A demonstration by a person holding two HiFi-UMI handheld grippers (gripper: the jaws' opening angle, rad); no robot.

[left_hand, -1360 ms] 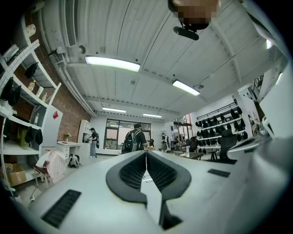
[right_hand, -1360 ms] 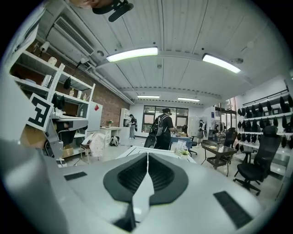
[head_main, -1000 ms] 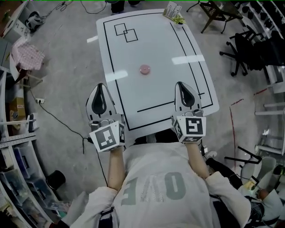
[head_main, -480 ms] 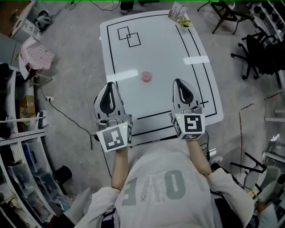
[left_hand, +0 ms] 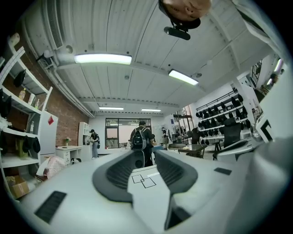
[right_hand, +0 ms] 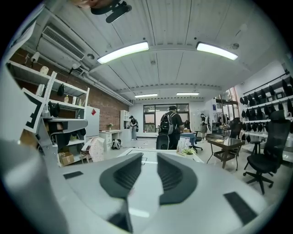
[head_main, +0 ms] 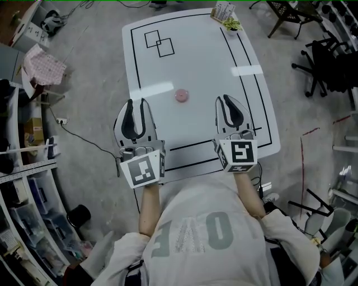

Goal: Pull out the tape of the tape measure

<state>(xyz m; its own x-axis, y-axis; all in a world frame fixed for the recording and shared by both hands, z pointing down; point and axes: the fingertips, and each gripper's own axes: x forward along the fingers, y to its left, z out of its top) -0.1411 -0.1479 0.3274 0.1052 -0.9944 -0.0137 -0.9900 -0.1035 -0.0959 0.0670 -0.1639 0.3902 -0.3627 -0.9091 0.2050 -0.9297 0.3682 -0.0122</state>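
The tape measure [head_main: 182, 96] is a small round pink case lying on the white table [head_main: 201, 61], near its middle. My left gripper [head_main: 137, 102] hovers over the table's near left edge, short of the case and to its left. Its jaws have just been opening and stand a little apart with nothing between them. My right gripper [head_main: 225, 98] is level with it, to the right of the case, jaws shut and empty. In the left gripper view the left gripper [left_hand: 145, 157] frames the table's drawn squares [left_hand: 144, 180]. The right gripper [right_hand: 149, 157] also looks across the table. Neither gripper view shows the case.
Black lines mark a border on the table, with two overlapping squares [head_main: 158, 42] at the far left. A small box of items [head_main: 224, 12] stands at the far right corner. Office chairs [head_main: 330, 61] are on the right, shelves [head_main: 22, 184] and a floor cable [head_main: 78, 145] on the left. People stand far off.
Both grippers have moved forward over the table's near edge, closer to the pink case. The left gripper's jaws, closed before, now show a gap.
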